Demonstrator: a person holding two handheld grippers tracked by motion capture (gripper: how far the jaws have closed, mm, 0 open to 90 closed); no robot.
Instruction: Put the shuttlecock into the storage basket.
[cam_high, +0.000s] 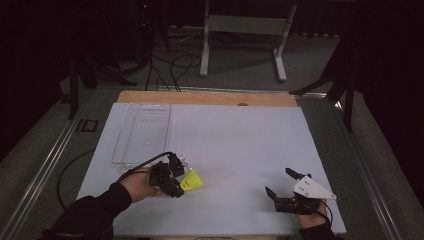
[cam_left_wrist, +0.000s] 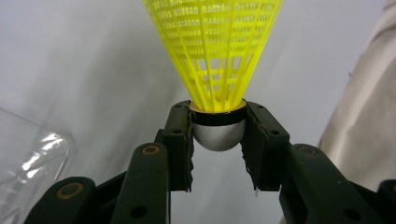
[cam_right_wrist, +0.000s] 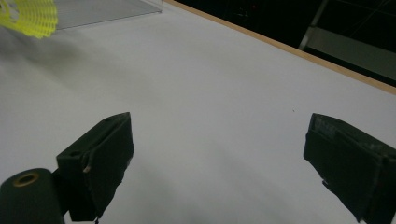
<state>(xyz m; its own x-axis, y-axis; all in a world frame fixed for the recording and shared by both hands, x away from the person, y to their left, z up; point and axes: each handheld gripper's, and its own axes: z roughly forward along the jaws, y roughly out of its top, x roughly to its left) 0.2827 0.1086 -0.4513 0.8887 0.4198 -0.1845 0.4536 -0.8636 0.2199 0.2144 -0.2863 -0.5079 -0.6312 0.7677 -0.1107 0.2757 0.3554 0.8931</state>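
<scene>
A yellow plastic shuttlecock (cam_left_wrist: 215, 51) with a silver rounded head is clamped by that head between the black pads of my left gripper (cam_left_wrist: 218, 135), skirt pointing away from the jaws. From above, the left gripper (cam_high: 176, 181) sits at the front left of the white table with the shuttlecock (cam_high: 192, 180) sticking out to its right. My right gripper (cam_high: 281, 184) rests at the front right, jaws spread wide with nothing between them (cam_right_wrist: 217, 154). The shuttlecock's yellow skirt (cam_right_wrist: 30, 17) shows at the top left of the right gripper view.
A clear plastic tray (cam_high: 142, 132) lies at the back left of the white table top (cam_high: 235, 145), just behind the left gripper; its edge (cam_left_wrist: 28, 163) shows in the left gripper view. A wooden strip (cam_high: 205, 97) runs along the far edge. Cables and a stand are on the floor beyond.
</scene>
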